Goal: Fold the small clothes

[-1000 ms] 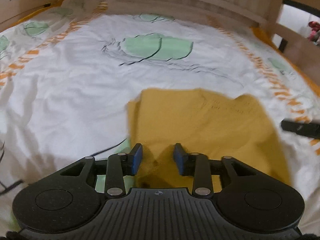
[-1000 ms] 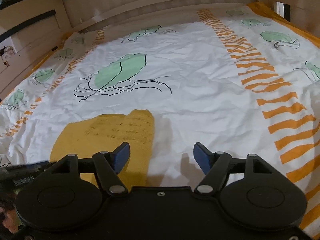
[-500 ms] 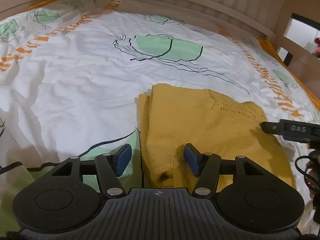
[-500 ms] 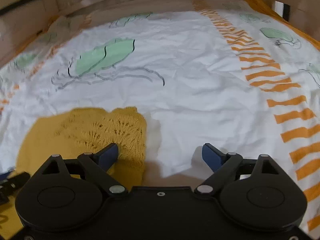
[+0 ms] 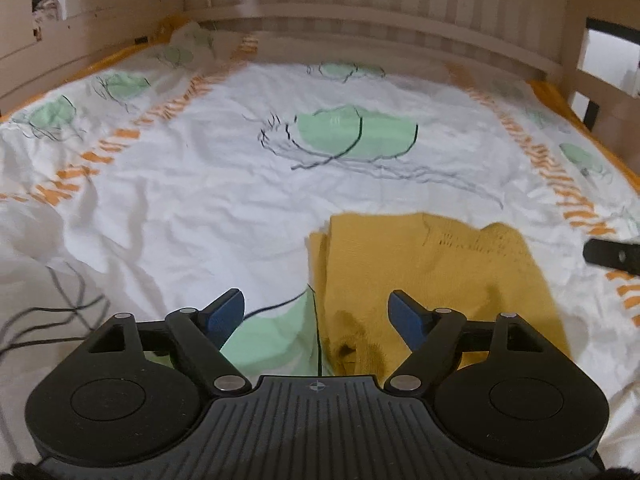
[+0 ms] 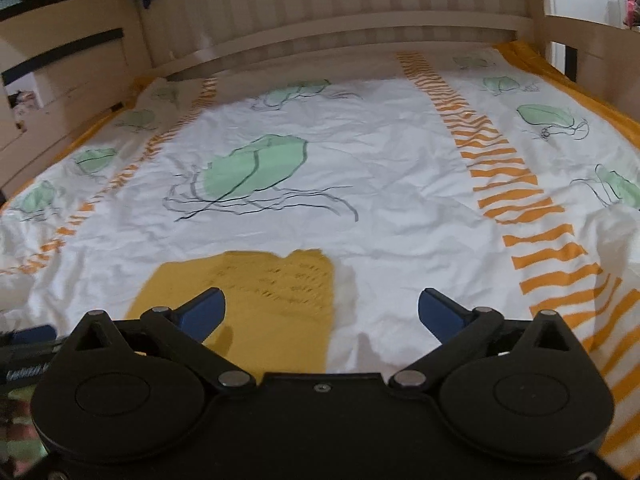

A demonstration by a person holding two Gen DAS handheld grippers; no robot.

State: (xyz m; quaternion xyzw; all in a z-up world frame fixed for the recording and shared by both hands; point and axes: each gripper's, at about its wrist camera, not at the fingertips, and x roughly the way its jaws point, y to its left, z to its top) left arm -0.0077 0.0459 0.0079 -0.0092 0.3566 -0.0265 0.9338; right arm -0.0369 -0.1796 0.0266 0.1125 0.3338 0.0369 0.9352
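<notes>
Both grippers have let go. Left gripper (image 5: 316, 312): fingers (image 5: 224, 314) spread wide, having just been opening; a second ago they sat much closer together, over the near edge of the yellow knit garment (image 5: 432, 280). Nothing pinched now; the garment's left edge and a strip of bed cover (image 5: 200, 200) show in the gap, cloth lying slack below the pads, not pressed. Right gripper (image 6: 322, 312): fingers (image 6: 440, 314) also wide apart, also just been opening, only bare cover and the garment's right edge between them, no contact visible.

Garment lies flat on the bed, a compact folded rectangle, layered edges stacked along its left side in the left wrist view, open-stitch pattern on the far right part. It sits just ahead of and between the two grippers: right of centre for the left camera, left of centre for the right camera. Compared with the earlier frames, both cameras sit higher and show more of the bed and the wooden bed frame (image 6: 360, 28), so both hands look to be backing up and off the cloth.

Judgement: the fold is laid and released, this item looks done or close to it. Right gripper's finger tip pokes in at the right edge of the left view. Some motion blur, so fold edges are hard to check for neatness.
</notes>
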